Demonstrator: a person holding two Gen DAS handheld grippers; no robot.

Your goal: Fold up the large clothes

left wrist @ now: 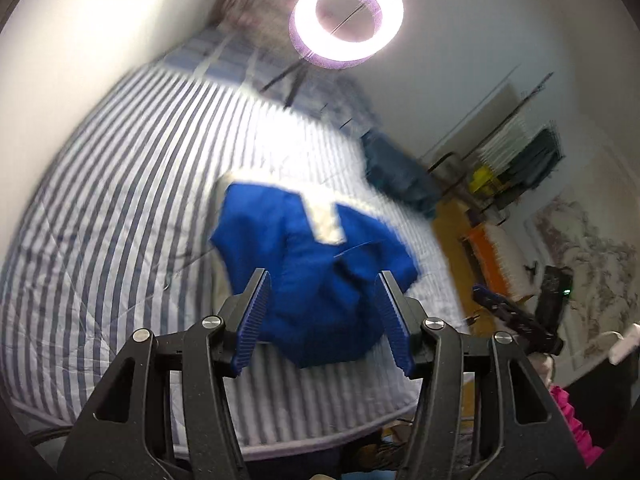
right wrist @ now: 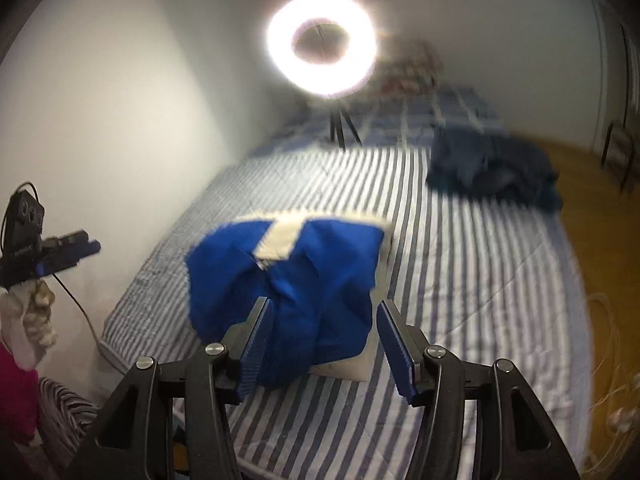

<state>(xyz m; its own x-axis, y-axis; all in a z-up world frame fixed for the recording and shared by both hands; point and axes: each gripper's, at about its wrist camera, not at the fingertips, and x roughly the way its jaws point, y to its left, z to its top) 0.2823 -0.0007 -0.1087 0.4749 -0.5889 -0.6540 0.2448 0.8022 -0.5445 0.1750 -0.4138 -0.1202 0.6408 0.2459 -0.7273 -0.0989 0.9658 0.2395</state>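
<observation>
Blue jacket point(left wrist: 316, 280) sits bunched near the bed's point(left wrist: 120, 208) front edge; our left claw point(left wrist: 324, 316) and right claw point(right wrist: 324, 340) are both spread, empty. Next we spread it flat.

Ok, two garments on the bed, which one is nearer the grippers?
The bright blue garment with the cream trim, just ahead of both grippers; the dark teal one lies farther back by the bed's edge.

A home bedroom: striped quilt point(right wrist: 460, 272) spread across a bed against plain white walls point(right wrist: 120, 120), checked bedding point(right wrist: 440, 116) at the far end, wooden floor point(right wrist: 592, 208) beside, lit ring lamp point(right wrist: 322, 54) on a tripod.
</observation>
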